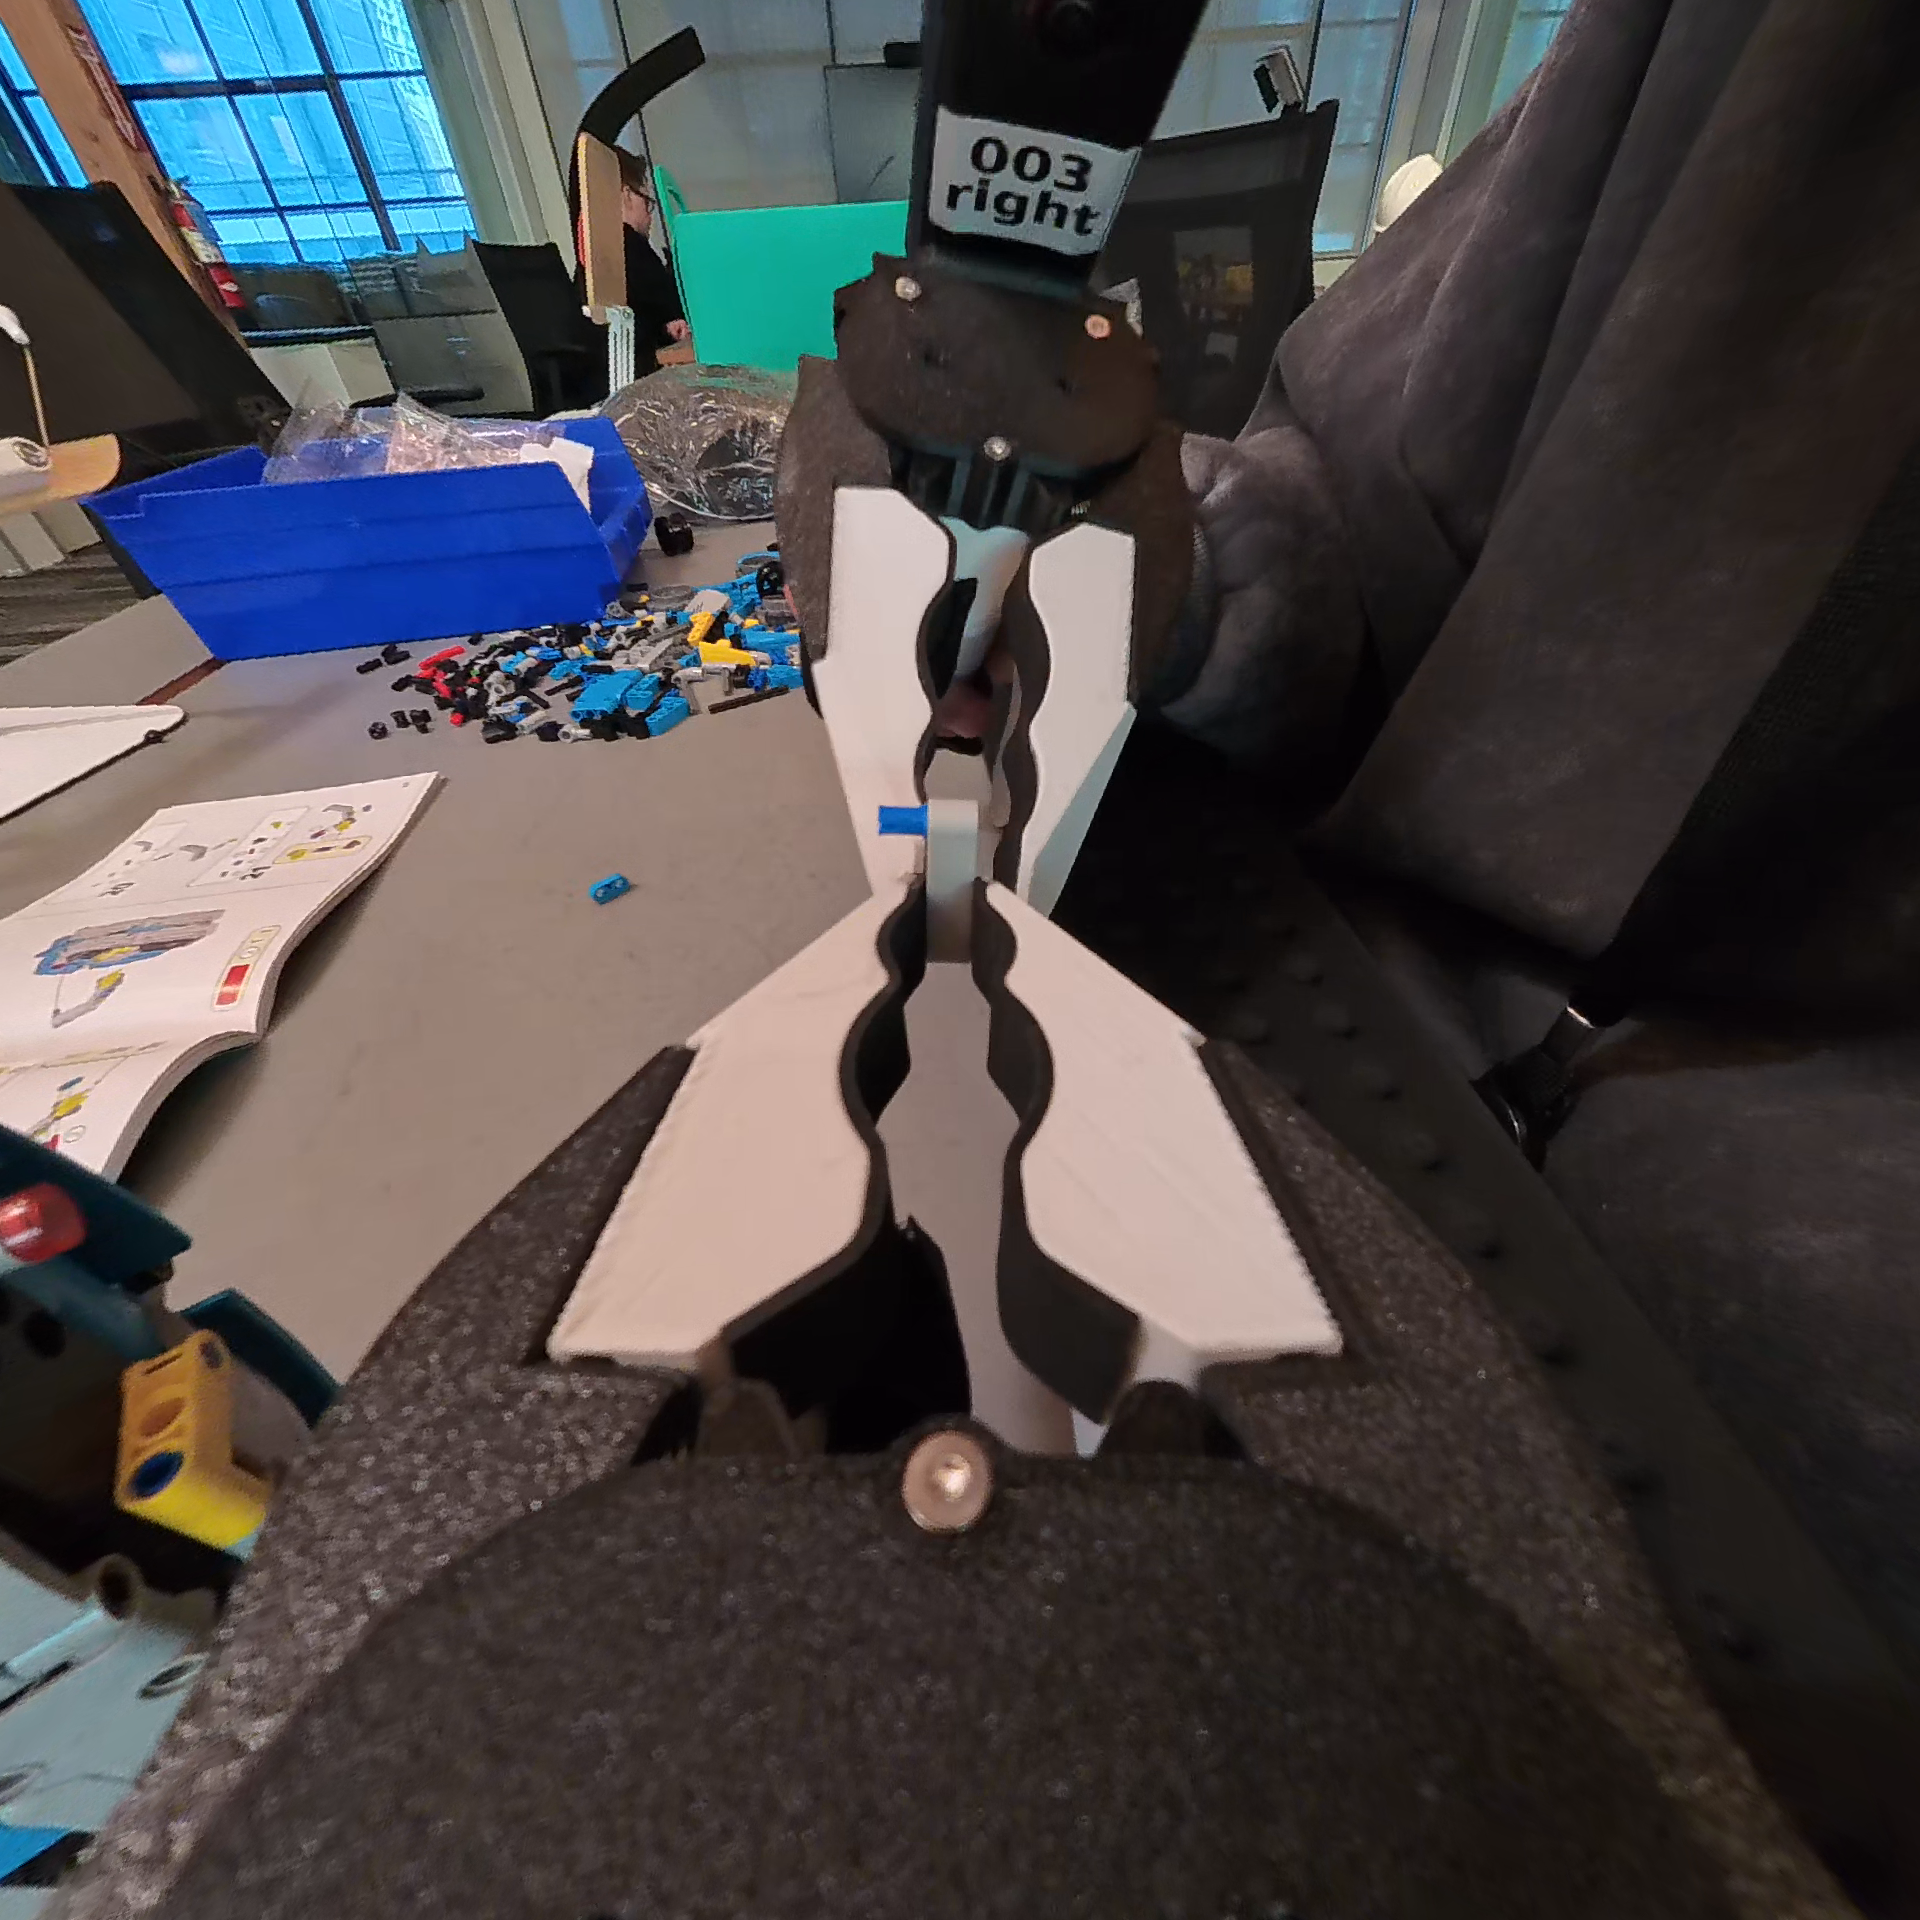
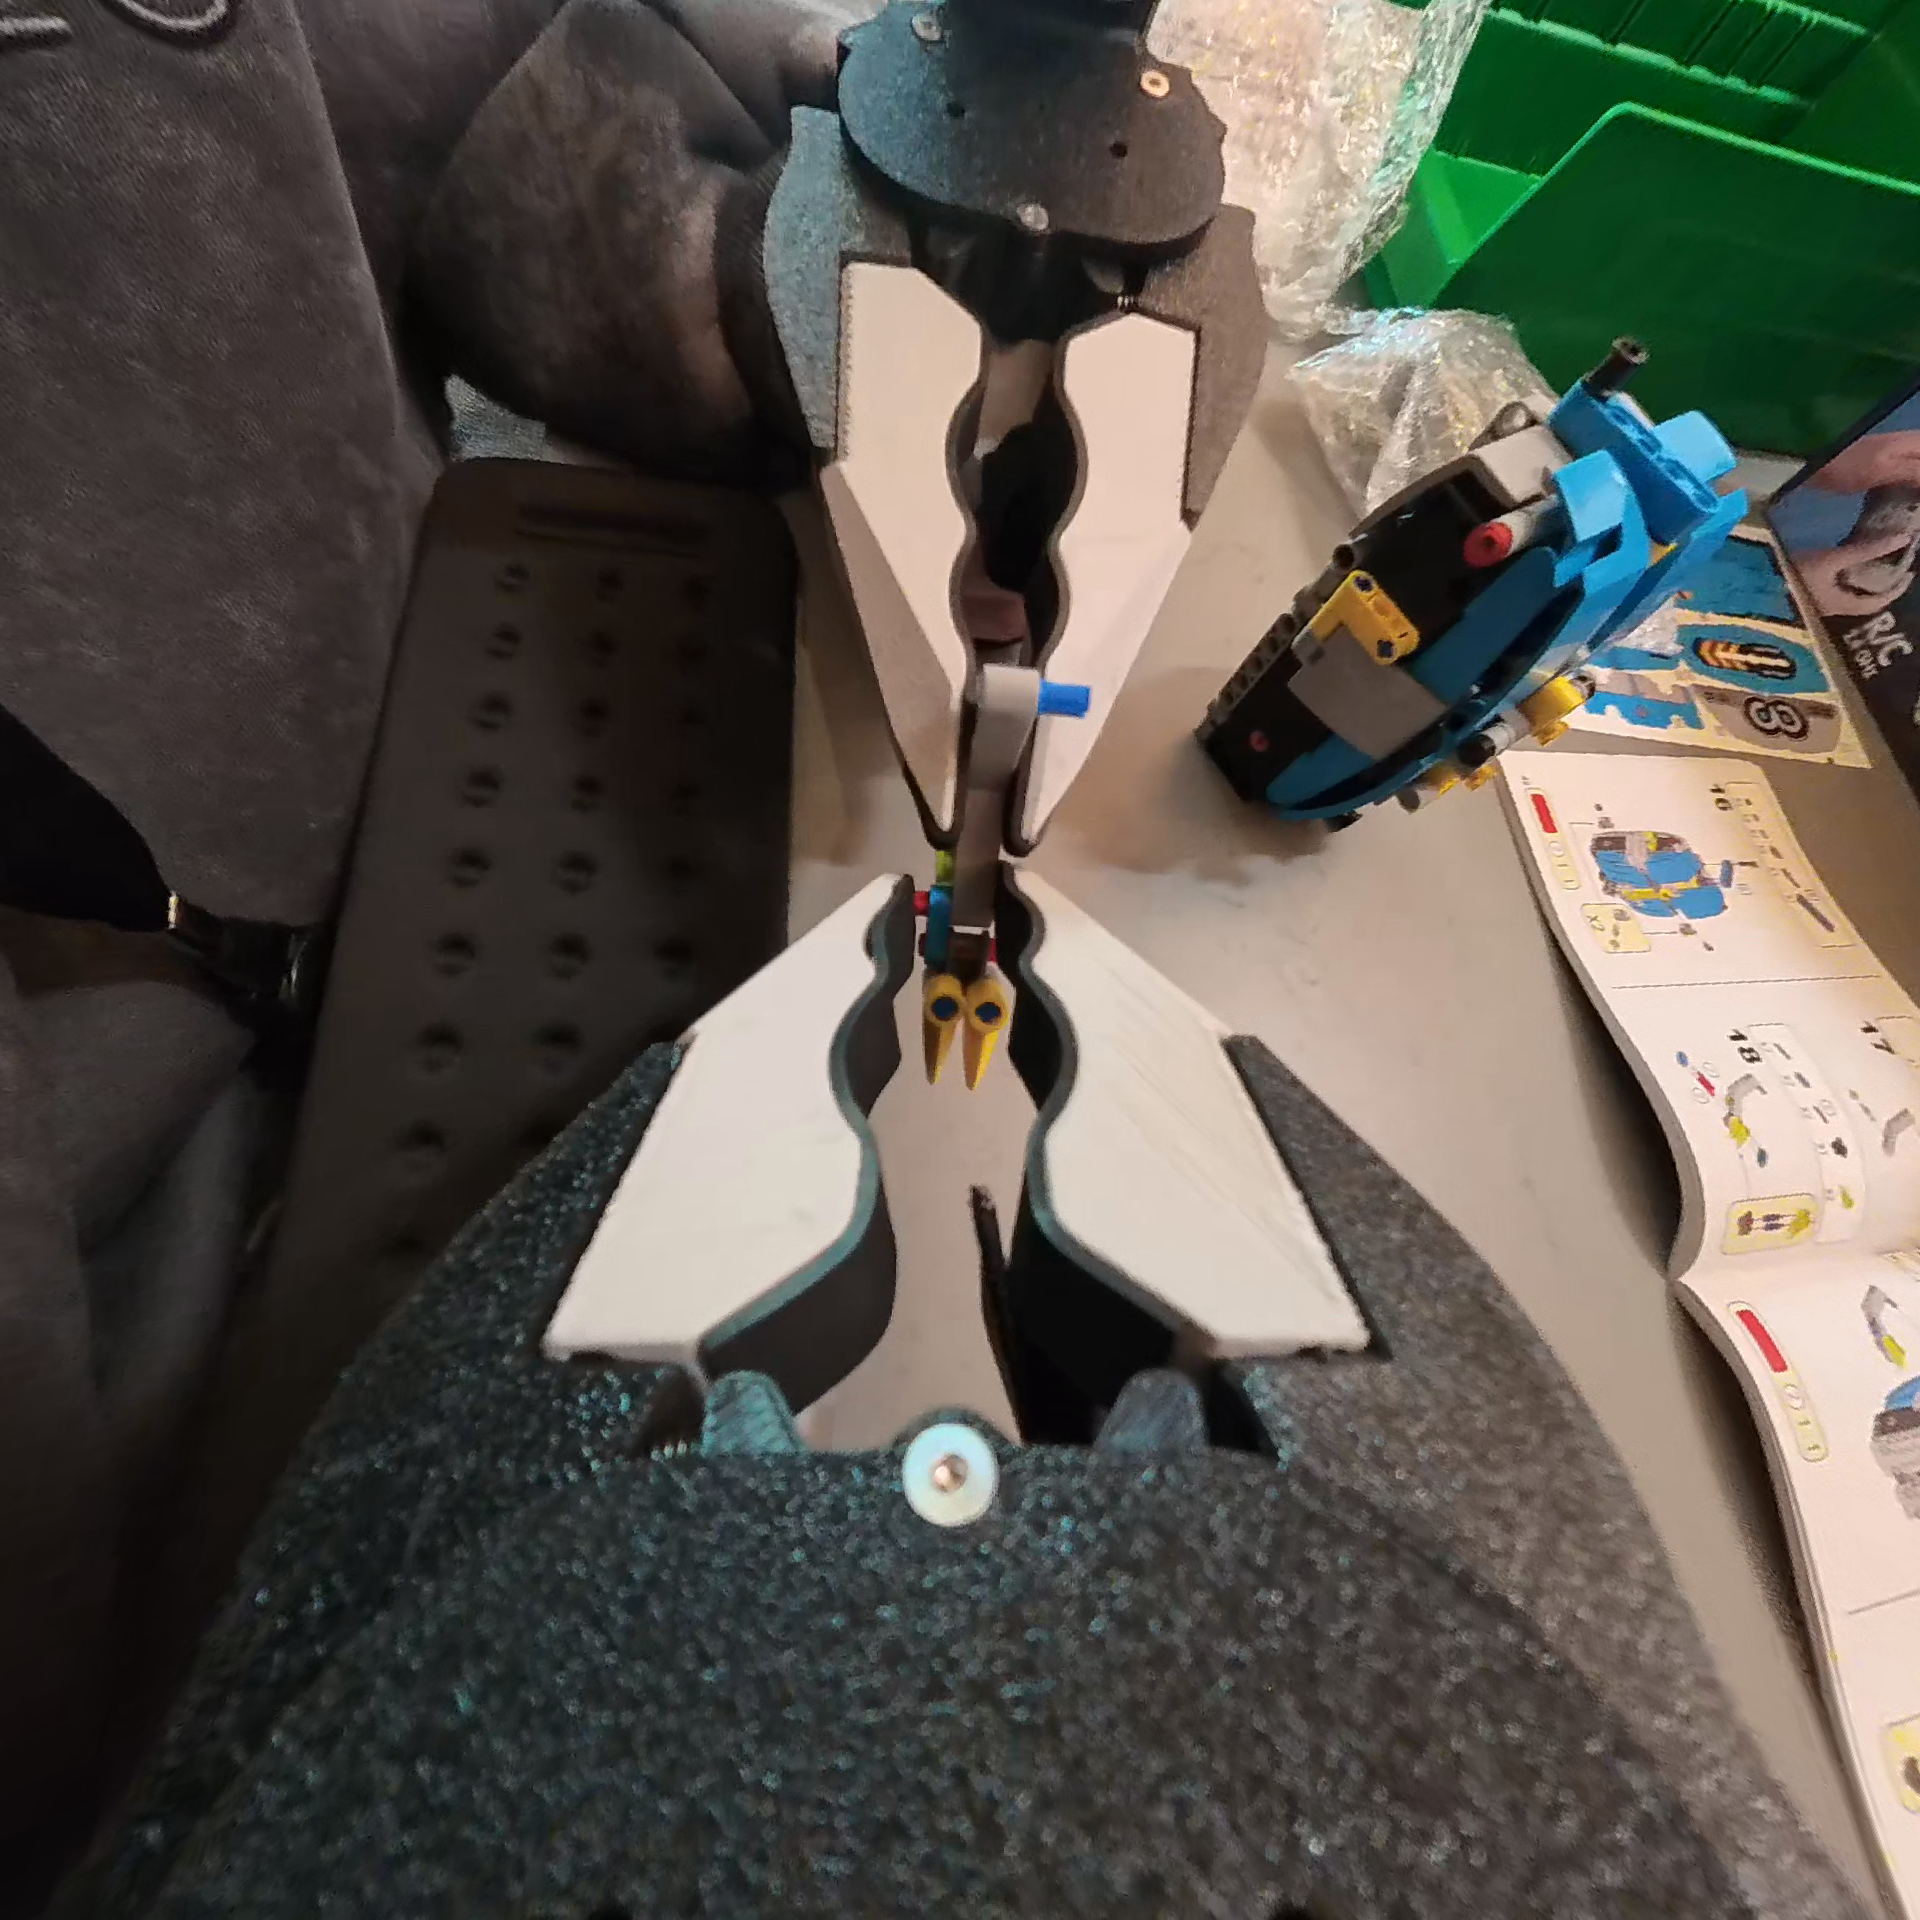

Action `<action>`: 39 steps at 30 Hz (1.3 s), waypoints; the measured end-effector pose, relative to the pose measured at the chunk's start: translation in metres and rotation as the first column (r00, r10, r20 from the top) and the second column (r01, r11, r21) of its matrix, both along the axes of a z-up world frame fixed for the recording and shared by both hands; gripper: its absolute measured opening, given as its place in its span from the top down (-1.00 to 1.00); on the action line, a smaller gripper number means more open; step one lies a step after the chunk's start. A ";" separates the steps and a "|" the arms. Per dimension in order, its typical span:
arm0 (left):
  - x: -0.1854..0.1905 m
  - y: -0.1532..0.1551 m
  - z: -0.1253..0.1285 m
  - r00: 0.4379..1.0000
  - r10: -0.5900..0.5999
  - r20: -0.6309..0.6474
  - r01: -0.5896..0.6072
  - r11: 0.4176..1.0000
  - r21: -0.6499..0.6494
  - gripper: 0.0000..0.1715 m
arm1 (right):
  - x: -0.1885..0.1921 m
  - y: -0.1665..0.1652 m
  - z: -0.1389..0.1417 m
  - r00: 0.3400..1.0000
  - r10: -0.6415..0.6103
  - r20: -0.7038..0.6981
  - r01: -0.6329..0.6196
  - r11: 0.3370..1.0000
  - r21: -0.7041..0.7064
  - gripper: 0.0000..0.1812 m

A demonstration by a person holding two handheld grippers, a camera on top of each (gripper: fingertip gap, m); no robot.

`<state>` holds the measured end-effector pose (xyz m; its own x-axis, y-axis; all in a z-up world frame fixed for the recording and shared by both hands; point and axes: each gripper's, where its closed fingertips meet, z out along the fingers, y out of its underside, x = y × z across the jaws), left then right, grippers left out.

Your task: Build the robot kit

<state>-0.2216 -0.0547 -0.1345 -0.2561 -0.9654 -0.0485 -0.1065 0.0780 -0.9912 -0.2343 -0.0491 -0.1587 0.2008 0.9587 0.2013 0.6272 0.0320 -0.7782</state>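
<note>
Left gripper [image 1: 948,914] and right gripper [image 2: 961,914], tip to tip, both clamping one grey brick assembly [image 2: 1003,732]; middle hidden.

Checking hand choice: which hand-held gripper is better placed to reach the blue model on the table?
Probably left: the blue model sits right beside the left hand-held gripper; the right hand-held gripper is farther. Both grip the grey beam.

Left gripper [image 1: 948,914] and right gripper [image 2: 961,914] tip-to-tip, jaws nearly closed
</note>
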 end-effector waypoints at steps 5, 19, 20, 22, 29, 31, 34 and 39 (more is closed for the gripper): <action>0.000 0.000 0.000 1.000 0.010 0.004 -0.010 1.000 0.015 0.92 | 0.000 0.002 0.000 1.000 -0.016 0.000 0.016 1.000 -0.007 0.85; 0.003 -0.005 -0.009 0.999 0.044 -0.027 -0.041 0.992 0.120 0.92 | 0.002 -0.001 -0.009 0.997 0.012 0.073 -0.012 1.000 0.000 0.86; 0.003 -0.006 -0.009 0.999 0.046 -0.028 -0.042 0.991 0.127 0.92 | 0.003 -0.001 -0.010 0.997 0.015 0.076 -0.015 1.000 -0.003 0.86; 0.004 -0.007 -0.011 0.998 0.055 -0.032 -0.050 0.987 0.153 0.92 | 0.003 -0.002 -0.010 0.998 0.017 0.068 -0.015 1.000 -0.020 0.86; 0.006 -0.012 -0.022 0.995 0.079 -0.059 -0.060 0.959 0.276 0.91 | 0.003 -0.002 -0.023 0.994 0.027 0.105 -0.021 0.998 -0.061 0.86; 0.007 -0.011 -0.020 0.995 0.083 -0.047 -0.067 0.958 0.281 0.91 | 0.004 -0.002 -0.021 0.993 0.025 0.116 -0.020 0.999 -0.044 0.86; 0.006 -0.004 -0.016 0.994 0.105 -0.021 -0.094 0.951 0.296 0.91 | 0.006 0.002 -0.017 0.994 -0.001 0.105 0.004 1.000 -0.030 0.84; 0.003 0.003 0.003 0.982 0.148 0.114 -0.179 0.917 0.356 0.92 | 0.016 0.015 0.013 0.996 -0.076 -0.037 0.080 0.990 0.117 0.62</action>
